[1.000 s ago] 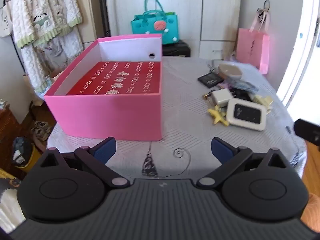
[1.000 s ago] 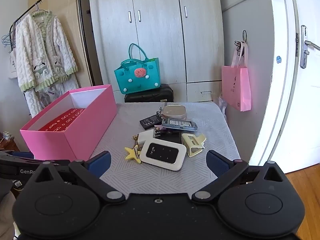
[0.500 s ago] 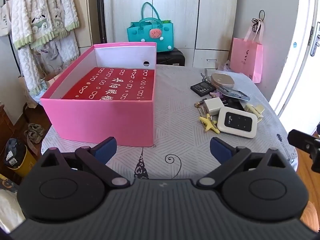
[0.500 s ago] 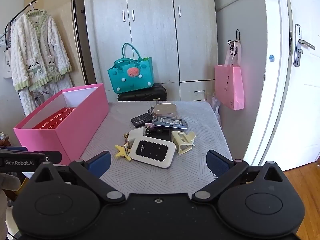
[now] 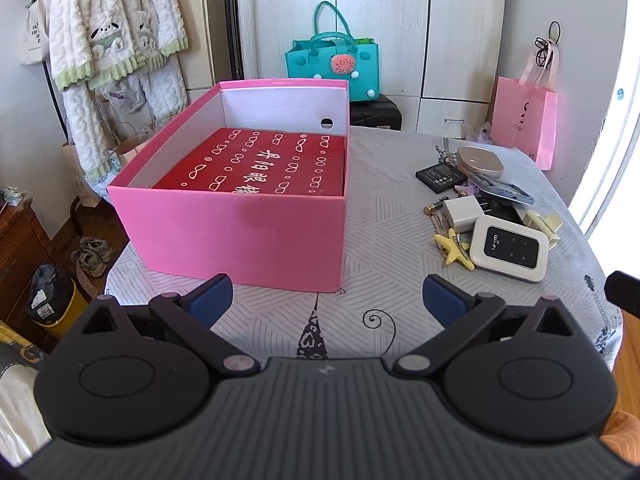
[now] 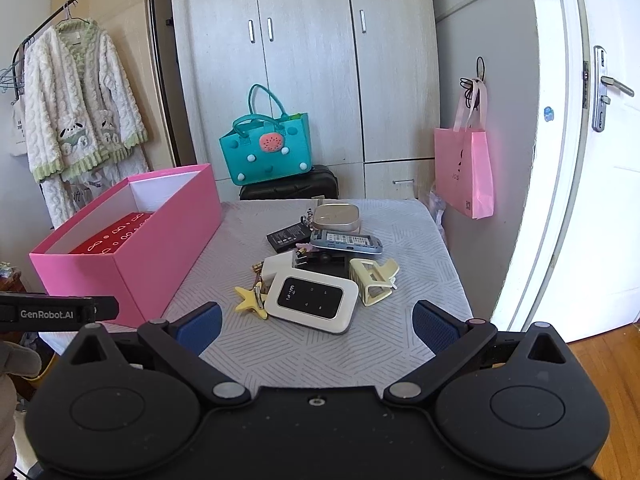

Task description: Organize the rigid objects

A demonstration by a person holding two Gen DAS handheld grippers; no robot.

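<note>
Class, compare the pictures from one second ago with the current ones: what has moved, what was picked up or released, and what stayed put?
Only the grippers moved. The left gripper rose and drew back, so the pink box sits farther off. The right gripper lifted slightly, facing the wifi router. Nothing was grasped or released: both stay open and empty. The box, router, star clip and claw clip have not shifted on the table.

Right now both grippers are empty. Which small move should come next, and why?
Probably ease the right gripper forward and down toward the white Wi-Fi router. It is the nearest piece of the clutter pile and lies directly ahead of the open jaws, on top and unobstructed. The pink box stands open to the left, ready to receive it.
</note>
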